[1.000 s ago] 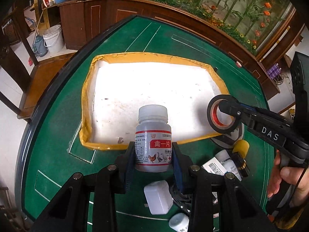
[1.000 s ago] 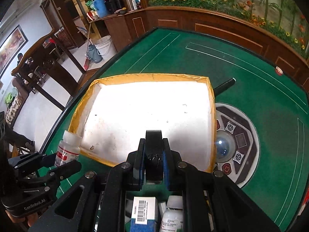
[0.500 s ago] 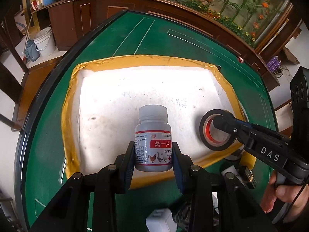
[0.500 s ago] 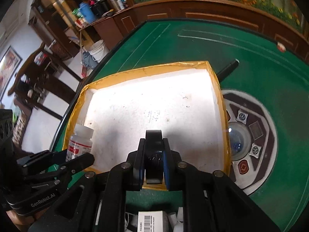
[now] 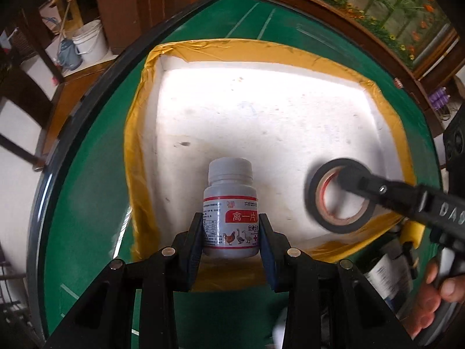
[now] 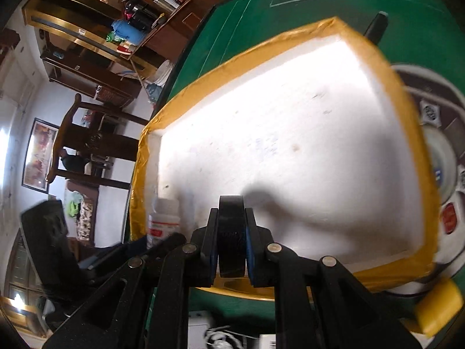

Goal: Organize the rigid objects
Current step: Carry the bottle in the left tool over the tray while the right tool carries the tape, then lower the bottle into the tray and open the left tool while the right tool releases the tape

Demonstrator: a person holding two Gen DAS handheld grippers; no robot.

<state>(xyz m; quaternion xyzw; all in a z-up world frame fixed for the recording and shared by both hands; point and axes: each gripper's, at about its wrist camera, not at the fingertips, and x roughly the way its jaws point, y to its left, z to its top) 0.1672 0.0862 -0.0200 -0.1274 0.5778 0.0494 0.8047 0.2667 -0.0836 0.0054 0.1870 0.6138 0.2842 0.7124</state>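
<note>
Left gripper (image 5: 231,232): held level over the near edge of the white tray (image 5: 139,133) with yellow-taped rim, its two pads clamped on the sides of an upright white pill bottle (image 5: 231,212) bearing a red label. Right gripper (image 6: 231,244): reaching in over the tray's near right part, rolled so its view tilts, pads pinched on a roll of black tape (image 5: 338,199) held on edge. Bottle and tape sit side by side, apart, on the green table (image 5: 87,203).
</note>
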